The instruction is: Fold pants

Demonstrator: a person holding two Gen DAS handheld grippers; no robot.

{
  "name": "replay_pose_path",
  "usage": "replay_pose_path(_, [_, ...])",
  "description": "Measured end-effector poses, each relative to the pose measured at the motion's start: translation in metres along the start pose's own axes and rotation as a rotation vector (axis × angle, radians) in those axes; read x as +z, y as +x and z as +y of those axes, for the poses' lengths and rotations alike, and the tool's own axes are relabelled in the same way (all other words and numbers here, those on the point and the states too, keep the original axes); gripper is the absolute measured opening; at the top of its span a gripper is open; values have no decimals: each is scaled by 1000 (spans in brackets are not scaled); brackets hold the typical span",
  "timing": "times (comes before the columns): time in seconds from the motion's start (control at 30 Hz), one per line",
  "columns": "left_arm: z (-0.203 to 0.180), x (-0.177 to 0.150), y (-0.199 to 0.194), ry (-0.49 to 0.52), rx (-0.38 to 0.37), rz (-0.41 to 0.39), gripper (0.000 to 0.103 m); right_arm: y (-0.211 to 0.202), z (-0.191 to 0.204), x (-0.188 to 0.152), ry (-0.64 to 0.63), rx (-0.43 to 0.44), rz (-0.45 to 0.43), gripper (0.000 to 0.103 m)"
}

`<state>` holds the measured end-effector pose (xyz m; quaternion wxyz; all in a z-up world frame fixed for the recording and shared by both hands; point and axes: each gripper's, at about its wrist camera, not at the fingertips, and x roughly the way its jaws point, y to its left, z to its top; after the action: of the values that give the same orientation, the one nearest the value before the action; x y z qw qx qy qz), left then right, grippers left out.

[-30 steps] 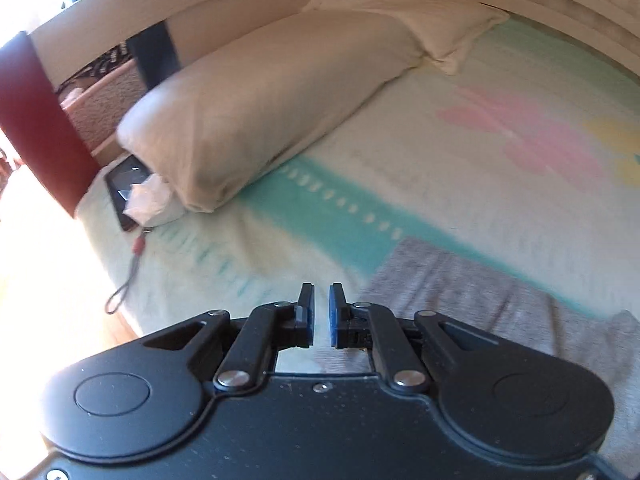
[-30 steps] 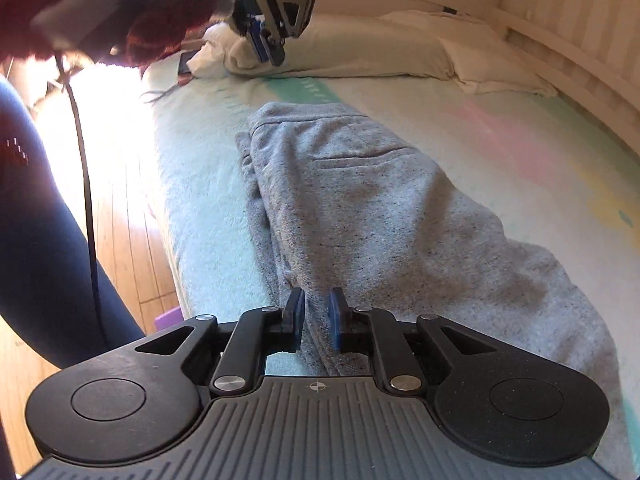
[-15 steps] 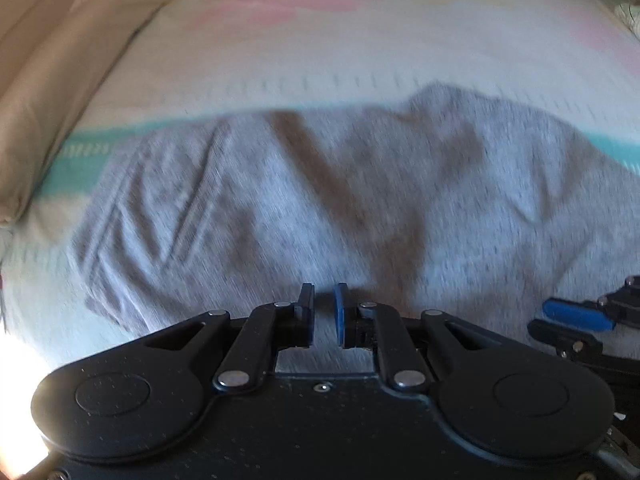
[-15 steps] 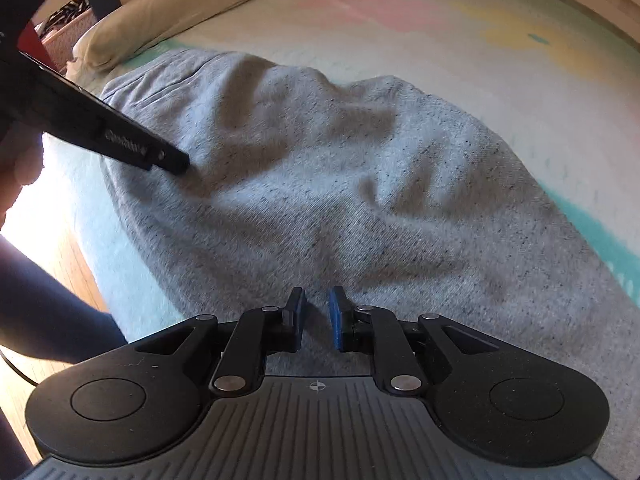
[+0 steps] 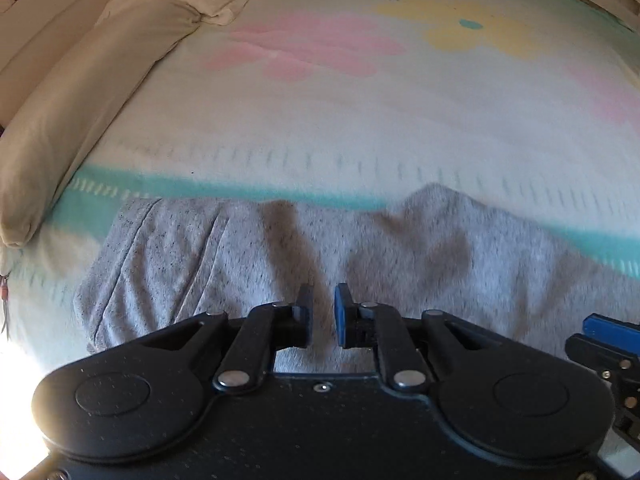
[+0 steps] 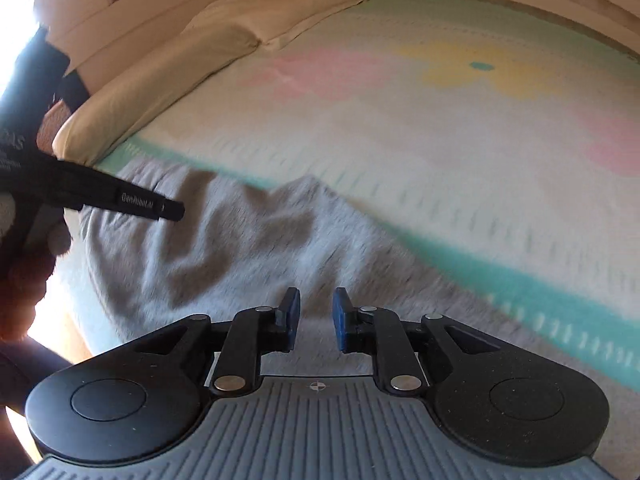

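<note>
Sunlit bedding with a flower print (image 5: 320, 92) fills both views. Both claws, left (image 5: 321, 312) and right (image 6: 316, 316), are narrowly parted, have just been opening and grip nothing, hovering low in frame over grey pants (image 5: 280, 248), which lie rumpled across the bed's near edge, likely ready for pinching. Pillows (image 5: 100, 80) sit upper left.

Strong daylight enters from about 8 o'clock in both wrist views, blown to white glare at that edge, while the pastel flower-print bedspread (image 5: 360, 120) reads evenly bright and slightly washed. Motion blur smears the bedspread's dashed teal band (image 6: 500, 276) and the speckled grey knit pants (image 5: 400, 248), whose folds carry soft brown shadows. Fisheye curvature bends the long beige pillow (image 5: 92, 92) and the frame edges; near black hardware stays sharp.
</note>
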<state>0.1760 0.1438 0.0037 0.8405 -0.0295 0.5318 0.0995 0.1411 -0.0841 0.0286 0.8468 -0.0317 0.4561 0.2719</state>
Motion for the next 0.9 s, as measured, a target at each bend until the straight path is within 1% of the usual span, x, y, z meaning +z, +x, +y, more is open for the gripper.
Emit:
replay_pose_path(0.07, [4, 11, 14, -39, -24, 41, 21, 3, -9, 16, 16, -2, -24, 24])
replay_pose_path(0.1, [4, 10, 21, -49, -23, 69, 23, 7, -13, 23, 18, -6, -31, 24])
replay_pose_path(0.17, [1, 1, 36, -54, -13, 145, 23, 18, -17, 35, 3, -8, -31, 25])
replay_pose_path(0.23, [4, -10, 51, -71, -59, 229, 23, 33, -18, 46, -24, -3, -24, 29])
replay_pose_path(0.27, [7, -15, 54, -79, -68, 241, 24, 39, -20, 49, -33, 2, -24, 33])
replay_pose_path(0.3, [8, -17, 53, -74, -73, 226, 25, 47, -21, 51, -43, 7, -19, 34])
replay_pose_path(0.37, [10, -18, 50, -58, -82, 223, 25, 61, -22, 53, -63, 11, 6, 34])
replay_pose_path(0.43, [15, -16, 50, -86, -90, 234, 25, 75, -22, 52, -84, 21, 39, 34])
replay_pose_path(0.53, [19, -13, 47, -92, -90, 239, 24, 85, -21, 47, -95, 40, 82, 33])
replay_pose_path(0.57, [19, -9, 48, -88, -87, 237, 24, 85, -21, 45, -105, 50, 82, 27])
replay_pose_path(0.6, [18, -8, 47, -85, -84, 235, 24, 80, -17, 41, -121, 57, 67, 12])
replay_pose_path(0.63, [15, -3, 46, -84, -83, 227, 23, 76, -13, 37, -143, 59, 56, 7])
replay_pose_path(0.7, [12, 5, 40, -79, -76, 194, 23, 64, 1, 26, -213, 53, 36, 6])
replay_pose_path(0.83, [16, 23, 20, -73, -43, 84, 24, 42, 33, -2, -376, 32, 11, 5])
replay_pose_path(0.9, [17, 30, 11, -74, -51, 47, 28, 39, 47, -16, -441, 23, 16, 5])
